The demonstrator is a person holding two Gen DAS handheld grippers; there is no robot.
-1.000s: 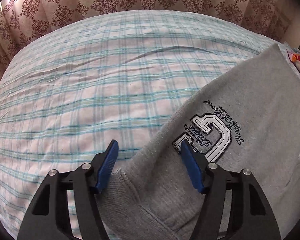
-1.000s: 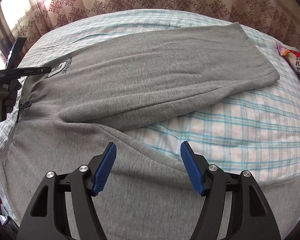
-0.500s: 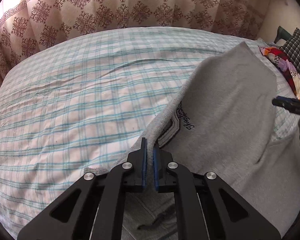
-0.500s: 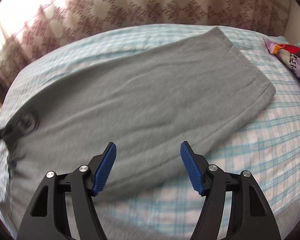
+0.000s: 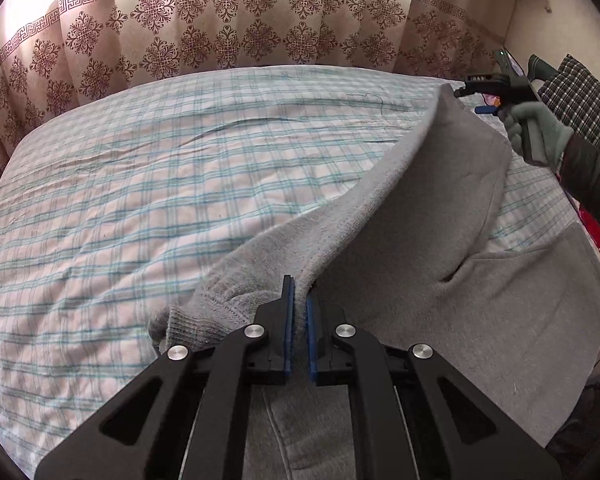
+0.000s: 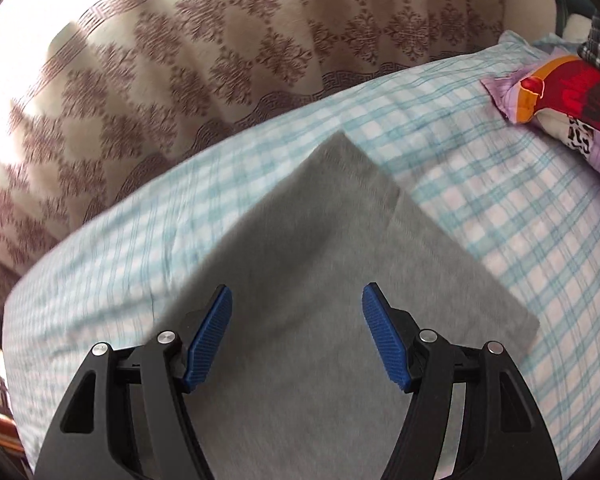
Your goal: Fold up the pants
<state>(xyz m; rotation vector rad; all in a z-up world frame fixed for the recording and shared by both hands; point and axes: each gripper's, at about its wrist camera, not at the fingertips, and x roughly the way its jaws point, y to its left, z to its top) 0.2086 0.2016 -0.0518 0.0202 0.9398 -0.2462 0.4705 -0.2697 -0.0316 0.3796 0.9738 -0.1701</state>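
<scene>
Pinching grey pants [image 5: 420, 208] at the waistband, left tongs [image 5: 298, 312] lift them; right tongs [image 6: 296, 336] gape.

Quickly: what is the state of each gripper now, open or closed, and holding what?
Left gripper: closed on the gray pants, near the waistband.
Right gripper: open, holding nothing, above the pants.

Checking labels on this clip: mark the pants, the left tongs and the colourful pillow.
pants [image 5: 440, 208], left wrist view, lifted grey leg
left tongs [image 5: 298, 312], left wrist view, between the tips
colourful pillow [image 6: 560, 92], right wrist view, red patch
</scene>
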